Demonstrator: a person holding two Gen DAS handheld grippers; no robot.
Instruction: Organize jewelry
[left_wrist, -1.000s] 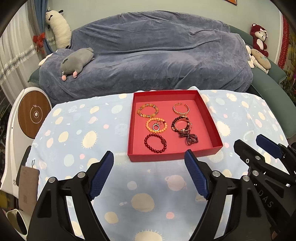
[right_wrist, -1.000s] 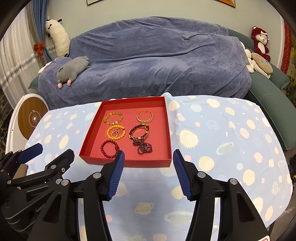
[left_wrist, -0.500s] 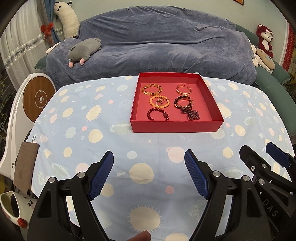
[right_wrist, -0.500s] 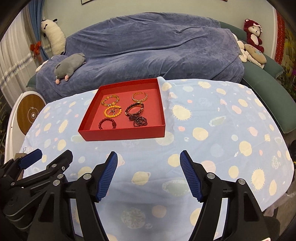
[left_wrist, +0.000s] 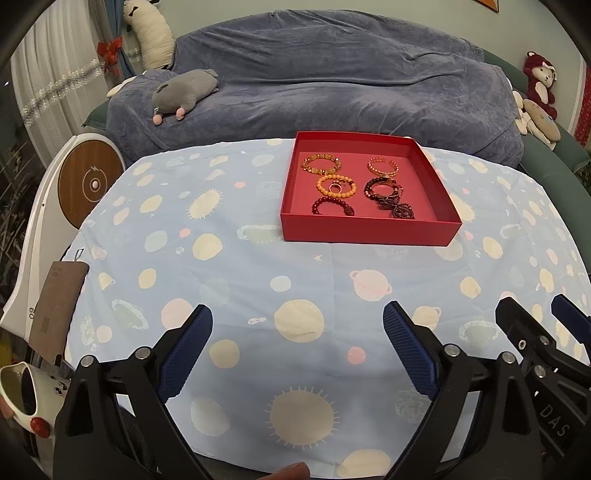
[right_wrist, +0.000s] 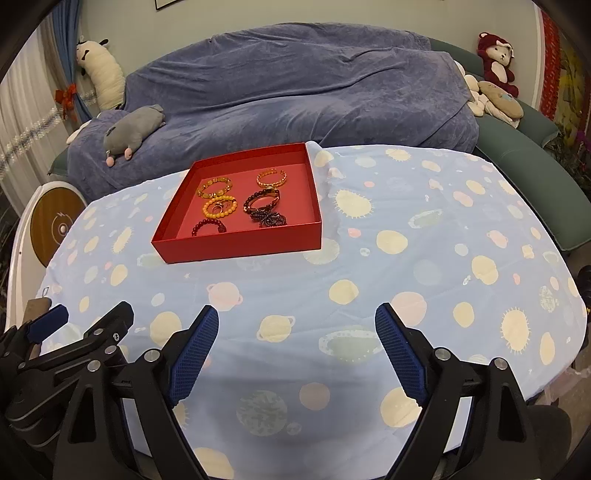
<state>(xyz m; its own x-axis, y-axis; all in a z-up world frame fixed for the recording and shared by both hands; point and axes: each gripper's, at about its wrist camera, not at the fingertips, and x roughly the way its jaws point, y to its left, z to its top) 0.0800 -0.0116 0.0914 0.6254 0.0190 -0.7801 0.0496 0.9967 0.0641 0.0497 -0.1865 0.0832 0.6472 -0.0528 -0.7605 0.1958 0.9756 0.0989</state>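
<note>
A red tray (left_wrist: 365, 232) (right_wrist: 240, 249) sits at the far middle of the table on a blue planet-print cloth. In it lie several bead bracelets: an amber one (left_wrist: 320, 164), a gold one (left_wrist: 383, 166), an orange one with a ring inside (left_wrist: 336, 185), a dark red one (left_wrist: 332, 205) and a dark beaded pile (left_wrist: 389, 195). My left gripper (left_wrist: 297, 347) is open and empty, well short of the tray. My right gripper (right_wrist: 295, 350) is open and empty, also near the table's front edge. Each gripper shows at the side of the other's view.
A sofa under a blue-grey cover (left_wrist: 332, 85) stands behind the table with a grey plush toy (left_wrist: 184, 92) and other soft toys (left_wrist: 539, 85). A white device with a wooden disc (left_wrist: 90, 182) stands at the left. A mug (left_wrist: 26, 395) is at lower left.
Both grippers have pulled back and risen away from the tray, which now looks smaller and farther off. The jaws stay open; the jewelry has not moved.
</note>
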